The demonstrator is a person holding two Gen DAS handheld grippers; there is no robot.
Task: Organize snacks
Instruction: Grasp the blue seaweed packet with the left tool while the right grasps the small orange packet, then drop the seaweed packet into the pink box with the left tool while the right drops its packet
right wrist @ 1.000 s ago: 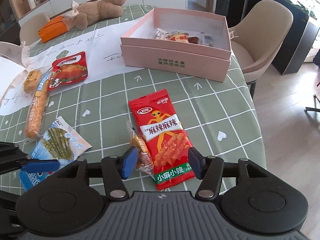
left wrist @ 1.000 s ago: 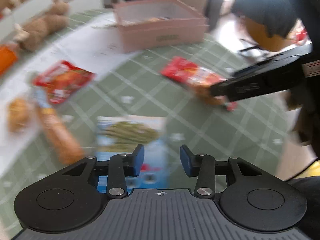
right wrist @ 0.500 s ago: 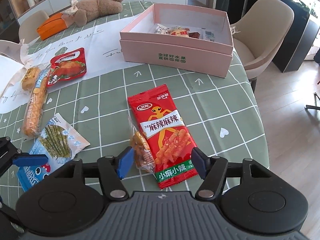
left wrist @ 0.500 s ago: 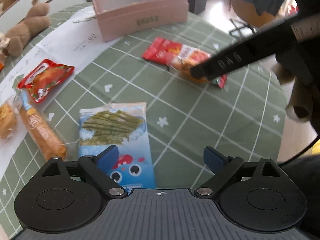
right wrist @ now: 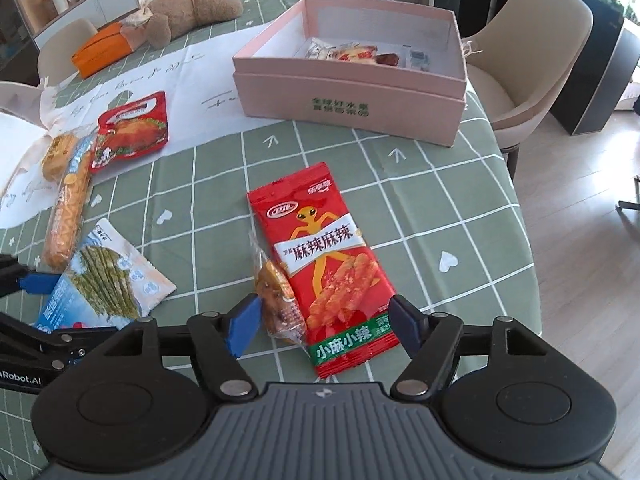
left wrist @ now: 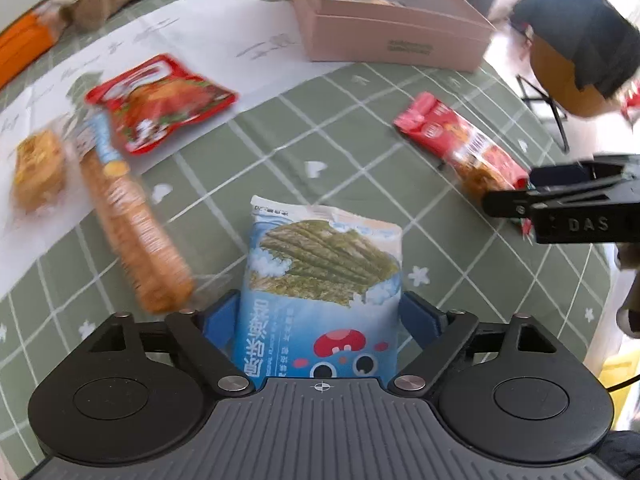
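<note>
A blue seaweed snack packet [left wrist: 320, 280] lies flat on the green checked tablecloth, also seen in the right wrist view as the seaweed packet [right wrist: 108, 280]. My left gripper [left wrist: 320, 316] stands open wide over it, one blue pad by each long edge. A red spicy-strip packet [right wrist: 320, 256] and a small clear-wrapped brown snack [right wrist: 278, 300] lie side by side between the fingers of my right gripper [right wrist: 324, 324], whose jaws are opening and do not press on them. The pink box [right wrist: 348, 100] at the back holds several small snacks.
A red chicken packet [right wrist: 132, 132], a long orange biscuit roll [right wrist: 66, 212] and a small cake [right wrist: 60, 152] lie at the left. A plush bear [right wrist: 192, 8] and an orange box [right wrist: 104, 46] sit at the far end. The table edge and a beige chair [right wrist: 532, 52] are to the right.
My left gripper went from narrow to wide open and came down over the blue seaweed packet, which now lies between its fingers. The right jaws widened slightly around the red packet.
</note>
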